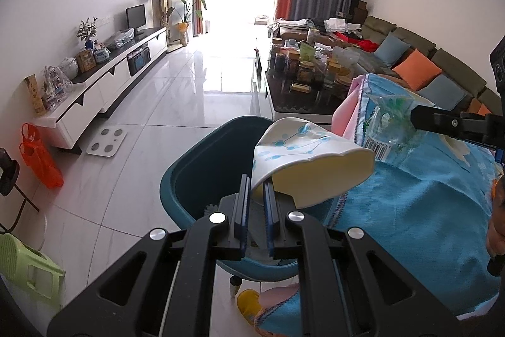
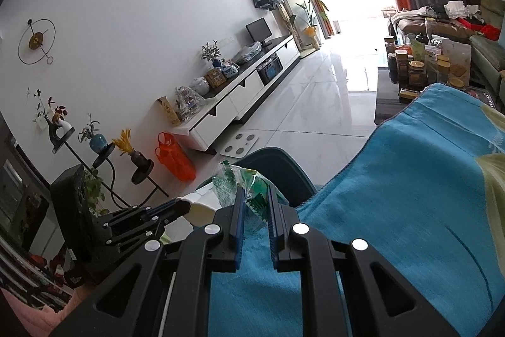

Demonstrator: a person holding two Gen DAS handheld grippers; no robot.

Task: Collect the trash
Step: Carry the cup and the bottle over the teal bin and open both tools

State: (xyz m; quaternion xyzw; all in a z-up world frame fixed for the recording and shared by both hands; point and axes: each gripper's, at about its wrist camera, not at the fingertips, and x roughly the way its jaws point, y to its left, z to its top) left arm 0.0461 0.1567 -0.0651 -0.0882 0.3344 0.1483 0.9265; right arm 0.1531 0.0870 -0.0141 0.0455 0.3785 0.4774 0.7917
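At the far left of the left wrist view, an orange plastic bag [image 1: 39,157] is leaning beside the white TV cabinet [image 1: 104,93], and a white bathroom scale [image 1: 107,142] is lying on the tiled floor [image 1: 176,90] near it. Toward the centre, a teal bin [image 1: 202,166] is standing on the floor just beside the blue towel [image 1: 419,210] that is covering a raised surface. The crushed paper cup [image 1: 312,160], white with a blue pattern, is being held over the bin's rim by the left gripper [image 1: 256,188], whose fingers [image 1: 243,210] are being kept narrow, pinched on the cup's flattened rim. Further right, a clear plastic wrapper [image 1: 388,122] with green print and a barcode is being gripped by the right gripper [image 1: 419,119] above the towel. In the right wrist view, the right gripper [image 2: 255,195] is shown with its fingers [image 2: 238,210] narrow and clamped on the green-printed wrapper [image 2: 243,182], with the bin [image 2: 277,169] just beyond. A cluttered coffee table [image 1: 303,84] and a sofa [image 1: 442,68] are being seen at the right.
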